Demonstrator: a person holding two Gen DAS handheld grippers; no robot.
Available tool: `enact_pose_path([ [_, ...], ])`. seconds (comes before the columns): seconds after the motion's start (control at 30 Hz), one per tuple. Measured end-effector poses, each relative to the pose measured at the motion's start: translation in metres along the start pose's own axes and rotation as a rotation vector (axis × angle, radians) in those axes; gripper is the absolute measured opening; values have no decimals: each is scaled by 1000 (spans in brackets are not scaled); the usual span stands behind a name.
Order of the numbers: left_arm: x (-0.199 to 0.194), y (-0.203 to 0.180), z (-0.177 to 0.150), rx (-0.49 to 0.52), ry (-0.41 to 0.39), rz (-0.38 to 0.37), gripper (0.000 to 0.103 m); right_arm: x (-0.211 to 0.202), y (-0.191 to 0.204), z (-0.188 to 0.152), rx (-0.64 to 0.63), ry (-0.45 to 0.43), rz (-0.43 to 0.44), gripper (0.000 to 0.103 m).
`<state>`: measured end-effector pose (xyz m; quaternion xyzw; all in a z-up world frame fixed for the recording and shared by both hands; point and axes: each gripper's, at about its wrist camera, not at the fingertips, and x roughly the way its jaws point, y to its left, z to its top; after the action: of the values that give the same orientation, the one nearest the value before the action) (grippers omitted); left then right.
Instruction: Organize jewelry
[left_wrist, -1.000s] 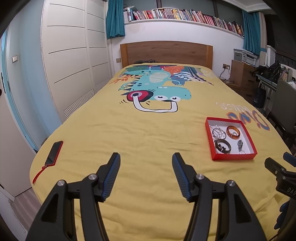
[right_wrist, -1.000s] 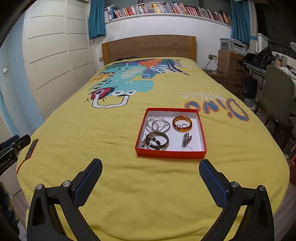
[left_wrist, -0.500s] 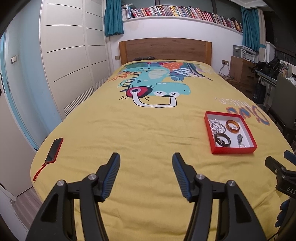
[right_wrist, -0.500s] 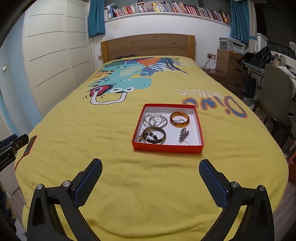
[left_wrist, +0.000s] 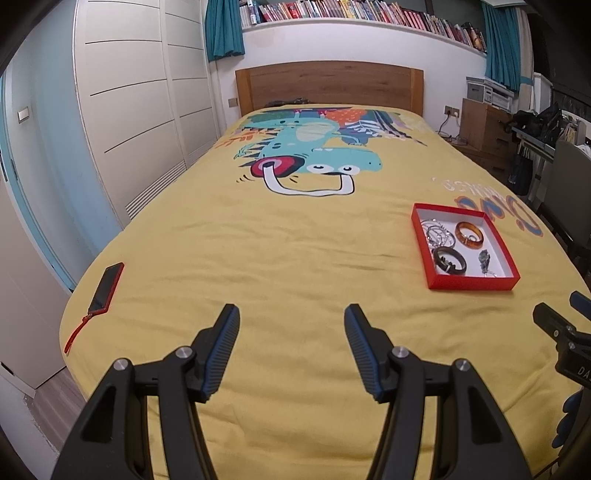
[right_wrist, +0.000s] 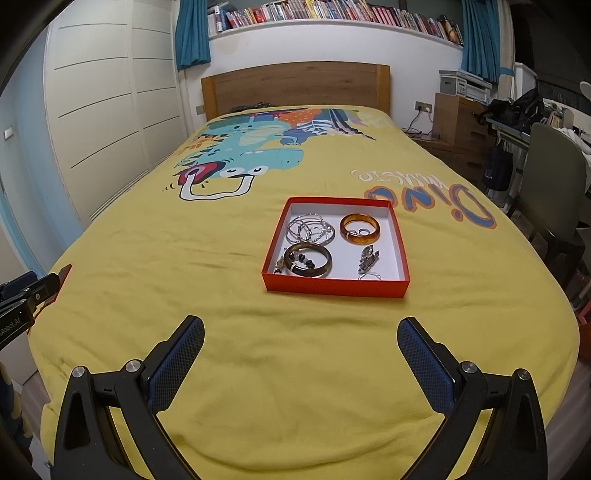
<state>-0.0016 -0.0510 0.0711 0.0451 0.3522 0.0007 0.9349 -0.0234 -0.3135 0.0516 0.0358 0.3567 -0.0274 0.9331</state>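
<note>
While both tools hover over the yellow dinosaur bedspread (right_wrist: 221, 295), the right tool (right_wrist: 301, 339) gapes wide, empty, with the red jewelry tray (right_wrist: 334, 286) straight ahead of it. The left tool (left_wrist: 291, 328) is spread open too, tray off to its right, a red-cased phone (left_wrist: 107, 286) lying to its left. Beyond: wooden headboard (right_wrist: 295, 86), bookshelf (right_wrist: 332, 14).
</note>
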Motion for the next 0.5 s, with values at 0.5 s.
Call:
enact_pose_path([
  [0.5, 18, -6, -11, 22, 49, 1, 57, 14, 1, -11, -5, 40, -5, 102],
])
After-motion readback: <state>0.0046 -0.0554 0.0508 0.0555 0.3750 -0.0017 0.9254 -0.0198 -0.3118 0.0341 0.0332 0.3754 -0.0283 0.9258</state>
